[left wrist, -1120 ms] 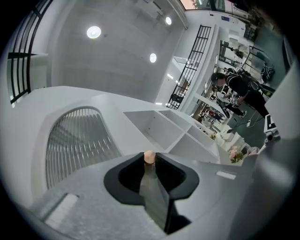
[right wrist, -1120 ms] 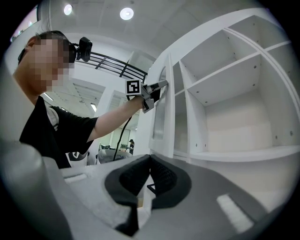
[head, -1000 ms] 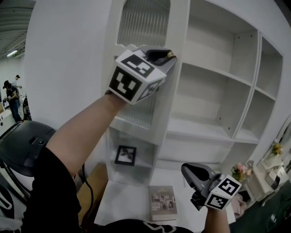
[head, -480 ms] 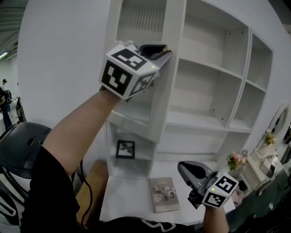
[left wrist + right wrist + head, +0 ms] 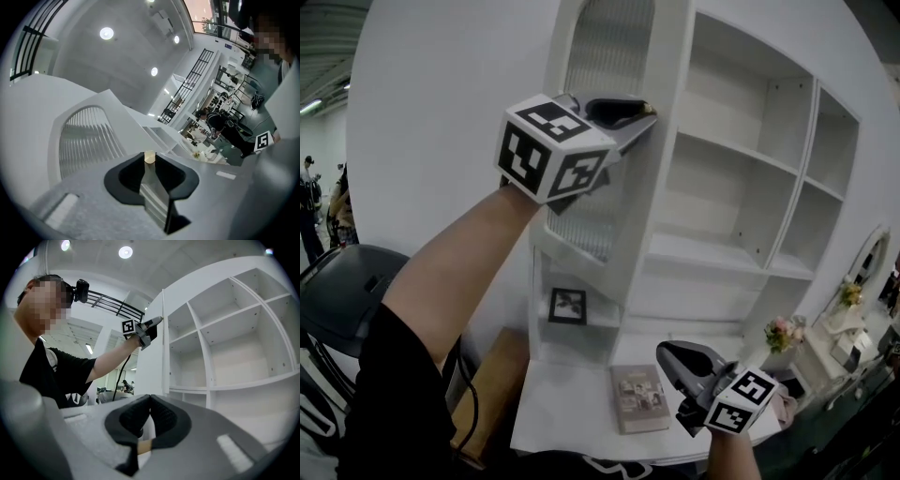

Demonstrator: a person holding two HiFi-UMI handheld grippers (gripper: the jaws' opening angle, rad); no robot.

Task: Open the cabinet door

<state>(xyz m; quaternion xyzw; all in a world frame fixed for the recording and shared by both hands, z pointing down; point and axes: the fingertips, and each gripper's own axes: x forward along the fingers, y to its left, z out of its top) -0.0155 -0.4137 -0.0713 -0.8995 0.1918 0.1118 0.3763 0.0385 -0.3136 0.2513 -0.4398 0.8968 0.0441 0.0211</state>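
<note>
The white cabinet door (image 5: 609, 178), with a ribbed glass panel (image 5: 86, 140), stands swung partly out from the cabinet (image 5: 741, 187). My left gripper (image 5: 628, 111) is raised and shut on the small gold knob (image 5: 149, 157) at the door's free edge. In the left gripper view the knob sits pinched between the dark pads (image 5: 174, 174). My right gripper (image 5: 675, 361) hangs low at the front right over the desk, its jaws shut with nothing in them (image 5: 150, 399). From the right gripper view I see the left gripper (image 5: 149, 329) against the door edge.
Open white shelves (image 5: 727, 253) fill the cabinet behind the door. A book (image 5: 639, 398) lies on the white desk (image 5: 562, 412), and a framed picture (image 5: 569, 306) stands in the lower nook. Flowers (image 5: 783, 333) sit at the right, a dark chair (image 5: 342, 291) at the left.
The door has swung further out to the left, my left gripper moving with the knob. My right gripper has drifted left and slightly down.
</note>
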